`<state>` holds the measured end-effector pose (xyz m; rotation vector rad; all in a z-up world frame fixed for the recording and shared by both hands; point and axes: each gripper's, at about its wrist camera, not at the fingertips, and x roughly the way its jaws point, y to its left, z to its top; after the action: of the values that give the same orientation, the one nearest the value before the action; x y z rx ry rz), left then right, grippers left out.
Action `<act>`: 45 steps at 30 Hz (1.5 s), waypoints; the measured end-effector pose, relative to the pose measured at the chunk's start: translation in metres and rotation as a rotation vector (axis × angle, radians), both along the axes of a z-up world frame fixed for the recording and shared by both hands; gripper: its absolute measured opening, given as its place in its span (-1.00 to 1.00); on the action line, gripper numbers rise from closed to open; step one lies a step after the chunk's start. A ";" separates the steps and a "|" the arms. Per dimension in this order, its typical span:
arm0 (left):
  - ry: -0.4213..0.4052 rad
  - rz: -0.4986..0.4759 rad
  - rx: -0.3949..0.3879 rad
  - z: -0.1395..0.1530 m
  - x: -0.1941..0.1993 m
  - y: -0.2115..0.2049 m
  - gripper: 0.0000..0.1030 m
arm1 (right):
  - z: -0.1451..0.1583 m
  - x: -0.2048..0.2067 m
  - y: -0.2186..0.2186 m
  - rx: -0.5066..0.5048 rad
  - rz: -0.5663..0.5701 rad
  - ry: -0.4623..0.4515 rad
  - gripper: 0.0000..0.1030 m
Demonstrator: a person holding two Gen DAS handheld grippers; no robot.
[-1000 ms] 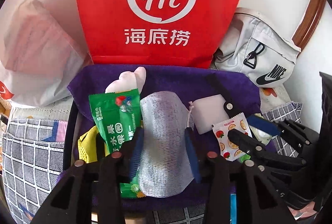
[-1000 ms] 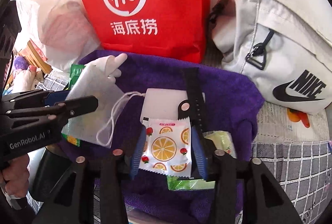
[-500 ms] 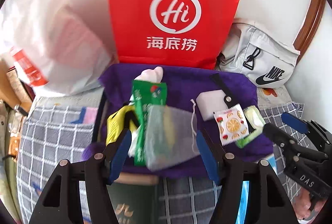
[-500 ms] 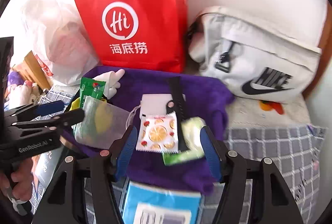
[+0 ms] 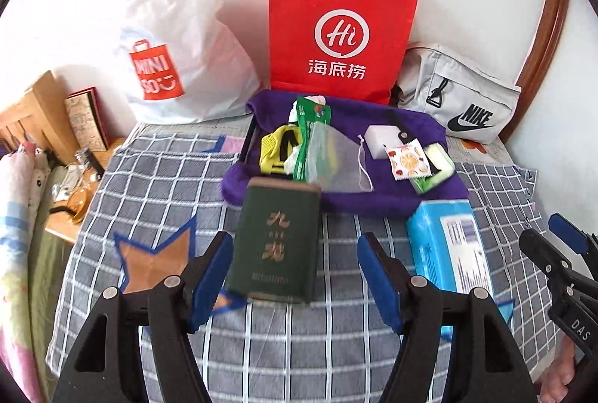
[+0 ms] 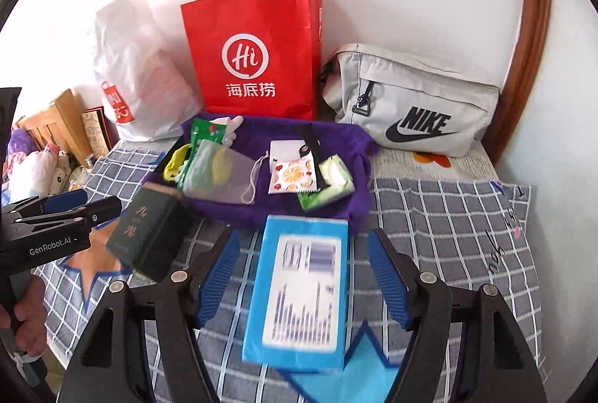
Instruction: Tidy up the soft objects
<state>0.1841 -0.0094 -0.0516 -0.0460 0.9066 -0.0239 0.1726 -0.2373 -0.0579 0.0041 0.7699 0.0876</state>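
Observation:
A purple towel (image 5: 377, 194) (image 6: 347, 141) lies on the checked cloth and holds small soft items: a mesh pouch (image 5: 336, 164) (image 6: 220, 175), a green packet (image 5: 312, 126) (image 6: 203, 134), a yellow item (image 5: 274, 149), a white sponge (image 5: 381, 138) (image 6: 284, 151), a fruit-print sachet (image 5: 407, 160) (image 6: 293, 175) and a pale green pack (image 5: 433, 167) (image 6: 330, 182). My left gripper (image 5: 295, 276) is open and empty, with a dark green box (image 5: 276, 246) (image 6: 149, 235) between its fingers' line of sight. My right gripper (image 6: 304, 276) is open and empty over a blue pack (image 6: 299, 294) (image 5: 444, 246).
A red paper bag (image 5: 336, 33) (image 6: 258, 55), a white plastic bag (image 5: 179, 48) (image 6: 138, 74) and a grey Nike bag (image 5: 459, 104) (image 6: 411, 111) stand against the wall behind the towel. A wooden bedside table (image 5: 71, 201) with clutter is at the left.
Both grippers have let go and pulled back from the towel. The mesh pouch and the fruit-print sachet now lie on the towel. The green box and blue pack have come into view.

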 end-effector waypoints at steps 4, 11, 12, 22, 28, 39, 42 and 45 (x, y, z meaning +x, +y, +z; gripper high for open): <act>-0.018 -0.002 0.001 0.006 -0.040 -0.005 0.47 | 0.007 -0.045 0.000 0.026 -0.024 -0.039 0.79; -0.064 0.009 -0.002 0.020 -0.098 -0.014 0.83 | 0.022 -0.115 -0.001 -0.011 -0.055 -0.101 0.99; -0.064 0.004 -0.009 0.023 -0.108 -0.014 0.85 | 0.023 -0.123 -0.002 -0.014 -0.061 -0.107 0.99; -0.130 0.016 0.018 0.046 -0.167 -0.014 0.85 | 0.034 -0.189 -0.008 0.016 -0.083 -0.126 0.99; -0.148 0.035 0.038 0.051 -0.181 -0.013 0.85 | 0.038 -0.202 -0.011 0.022 -0.080 -0.132 0.99; -0.160 0.036 0.021 0.053 -0.192 -0.009 0.85 | 0.043 -0.214 -0.004 0.010 -0.067 -0.149 0.99; -0.163 0.036 0.013 0.054 -0.194 -0.007 0.85 | 0.043 -0.217 -0.001 0.005 -0.060 -0.153 0.99; -0.166 0.040 0.009 0.055 -0.197 -0.004 0.85 | 0.044 -0.219 0.001 -0.004 -0.059 -0.155 0.99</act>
<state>-0.0124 -0.0136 0.0031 -0.0534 0.7399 0.0134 -0.0464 -0.2360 -0.0136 0.0160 0.6150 0.0296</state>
